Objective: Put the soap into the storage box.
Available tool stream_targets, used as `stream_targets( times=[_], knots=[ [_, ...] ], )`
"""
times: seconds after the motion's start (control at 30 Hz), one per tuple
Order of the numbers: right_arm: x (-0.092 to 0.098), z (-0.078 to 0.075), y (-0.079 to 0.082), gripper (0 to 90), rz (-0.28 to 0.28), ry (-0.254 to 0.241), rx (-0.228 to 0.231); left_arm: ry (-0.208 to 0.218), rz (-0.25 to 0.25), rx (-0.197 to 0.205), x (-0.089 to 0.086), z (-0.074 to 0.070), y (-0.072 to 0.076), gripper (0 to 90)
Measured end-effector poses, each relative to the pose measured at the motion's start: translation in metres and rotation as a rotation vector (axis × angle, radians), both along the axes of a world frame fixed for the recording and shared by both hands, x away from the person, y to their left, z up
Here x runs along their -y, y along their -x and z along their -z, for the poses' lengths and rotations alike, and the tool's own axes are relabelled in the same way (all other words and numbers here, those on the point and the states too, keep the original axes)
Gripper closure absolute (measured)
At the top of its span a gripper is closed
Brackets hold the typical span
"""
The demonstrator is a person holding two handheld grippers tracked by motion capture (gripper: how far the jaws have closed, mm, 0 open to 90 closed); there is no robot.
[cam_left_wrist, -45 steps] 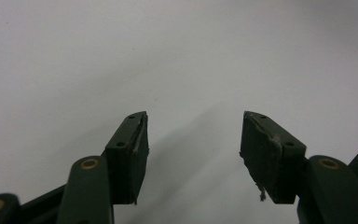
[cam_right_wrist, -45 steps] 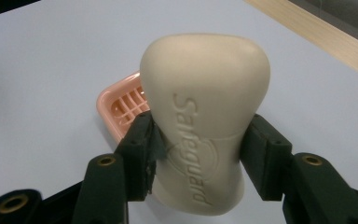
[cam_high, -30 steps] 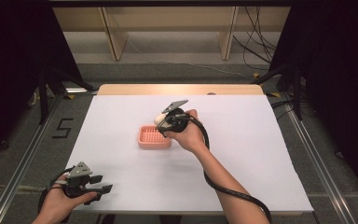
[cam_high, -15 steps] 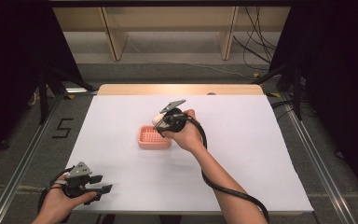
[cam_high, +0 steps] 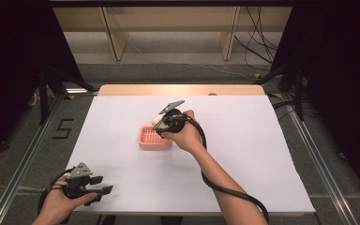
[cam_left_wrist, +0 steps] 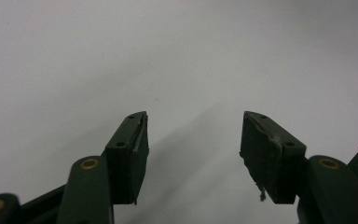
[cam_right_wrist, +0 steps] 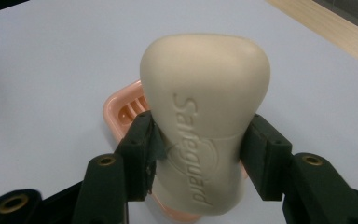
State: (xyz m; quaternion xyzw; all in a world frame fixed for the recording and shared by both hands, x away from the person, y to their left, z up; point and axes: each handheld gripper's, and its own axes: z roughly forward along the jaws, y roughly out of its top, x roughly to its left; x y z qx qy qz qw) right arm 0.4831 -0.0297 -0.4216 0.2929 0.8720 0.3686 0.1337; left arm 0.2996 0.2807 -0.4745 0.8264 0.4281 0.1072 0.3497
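- Right gripper (cam_right_wrist: 198,156) pinches one cream soap bar (cam_right_wrist: 205,112) at its narrower waist, both pads pressed to its sides; the bar is raised above the dish, embossed lettering facing the camera
- High view places the right gripper (cam_high: 161,123) over the near-right part of one pink ribbed soap dish (cam_high: 151,138), which sits on the sheet near the table's middle; the soap bar (cam_high: 158,120) shows there as a small pale patch, its outline hard to make out
- Dish (cam_right_wrist: 123,109) is largely hidden behind the bar and the jaws in the right gripper view; one corner with ribs is visible
- Left gripper (cam_left_wrist: 193,147) has its jaws spread with nothing between them, above bare white sheet; in the high view it (cam_high: 98,191) sits at the near-left corner, well apart from the dish
- Table (cam_high: 262,154) is covered by a white sheet, a wooden strip exposed along the far edge
- Surroundings: grey floor, a painted figure 5 (cam_high: 62,128) left of the table, wooden frame legs and loose cables (cam_high: 258,51) beyond, dark curtains on both sides
- Both forearms are cut off by the bottom edge of the high view
- Count: two grippers, one soap bar, one dish
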Motion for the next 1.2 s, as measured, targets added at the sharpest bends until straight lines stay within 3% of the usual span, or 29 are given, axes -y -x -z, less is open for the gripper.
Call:
stream_targets(
  times=[0.07,0.2,0.27,0.4,0.6,0.67,0.73,0.87,0.97,1.07,1.2],
  knots=[
    [0.000,0.001,0.000,50.4,0.009,0.009,-0.020,0.000,0.001,0.000,0.000,0.000,0.000,41.3],
    [-0.001,0.002,-0.001,50.4,-0.001,0.008,-0.008,0.000,0.001,0.000,0.000,0.000,0.000,41.3],
    [-0.002,0.003,0.000,50.4,0.008,0.000,-0.030,0.000,0.001,-0.001,0.000,0.000,0.000,41.3],
    [-0.002,0.004,-0.002,50.4,-0.004,0.016,-0.004,0.008,0.002,-0.002,0.000,0.000,0.000,41.3],
    [-0.004,0.005,-0.001,50.4,0.006,0.014,-0.033,0.006,0.008,-0.002,0.000,0.000,0.000,41.3],
    [-0.004,0.008,-0.003,50.4,-0.003,0.007,0.004,0.007,0.008,-0.003,0.000,0.000,0.000,41.3],
    [-0.004,0.008,-0.003,50.4,0.001,0.008,0.003,0.007,0.008,-0.003,0.000,0.000,0.000,41.3],
    [-0.004,0.007,-0.002,50.4,0.012,0.014,-0.042,0.006,0.009,-0.004,0.000,0.000,0.000,41.3],
    [-0.004,0.008,-0.003,50.4,-0.004,0.025,-0.022,0.007,0.008,-0.004,0.000,0.000,0.000,41.3],
    [-0.006,0.010,-0.003,50.4,0.006,0.006,-0.027,0.007,0.009,-0.005,0.000,0.000,0.000,41.3],
    [-0.006,0.011,-0.003,50.4,0.002,0.027,-0.031,0.010,0.007,-0.005,0.000,0.001,0.000,41.3]
  ],
)
